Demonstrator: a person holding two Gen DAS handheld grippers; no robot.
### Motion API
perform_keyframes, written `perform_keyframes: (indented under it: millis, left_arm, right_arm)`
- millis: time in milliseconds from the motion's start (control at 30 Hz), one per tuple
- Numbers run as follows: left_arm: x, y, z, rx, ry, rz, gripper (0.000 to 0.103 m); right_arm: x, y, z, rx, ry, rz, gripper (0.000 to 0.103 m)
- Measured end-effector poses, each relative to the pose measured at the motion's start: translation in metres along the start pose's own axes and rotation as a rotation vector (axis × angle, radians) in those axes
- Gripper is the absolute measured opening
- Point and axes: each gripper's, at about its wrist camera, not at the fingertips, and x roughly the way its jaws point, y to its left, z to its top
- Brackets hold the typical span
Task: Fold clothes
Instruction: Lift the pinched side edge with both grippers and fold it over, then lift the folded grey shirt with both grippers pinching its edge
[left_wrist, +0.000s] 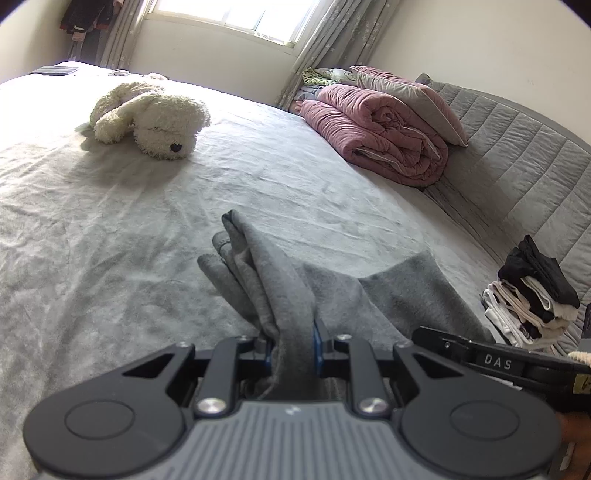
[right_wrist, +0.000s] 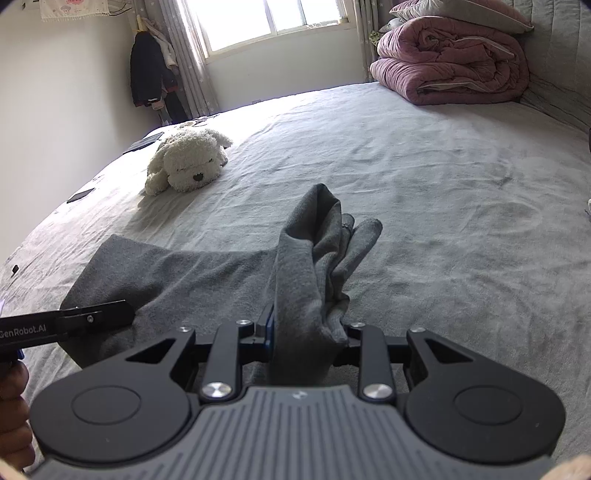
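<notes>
Both the left gripper (left_wrist: 293, 349) and the right gripper (right_wrist: 308, 334) are clamped on bunched edges of the grey garment (left_wrist: 399, 291), which trails toward twelve o'clock on the bed (left_wrist: 110, 240) (presumably pinched at matching corners to lift it for a fold).

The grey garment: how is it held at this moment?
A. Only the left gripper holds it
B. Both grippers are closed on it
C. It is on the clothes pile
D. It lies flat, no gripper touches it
B: the left gripper and the right gripper each pinch bunched fabric of the grey garment.
</notes>
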Motion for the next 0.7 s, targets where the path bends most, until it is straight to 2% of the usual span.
perform_keyframes:
  millis: [300,567,700]
  left_arm:
    - [0.01,-0.014,-0.005,0.06,0.043,0.081,0.02]
    - [0.007,-0.028,-0.006,0.118,0.023,0.097,0.02]
    - [0.0,-0.034,-0.006,0.133,-0.016,0.072,0.02]
  right_arm:
    - [0.002,0.001,-0.003,-0.019,0.011,-0.024,0.03]
    - [0.0,0.0,-0.005,-0.041,-0.008,-0.057,0.03]
    - [-0.006,0.002,-0.005,-0.057,-0.032,-0.07,0.03]
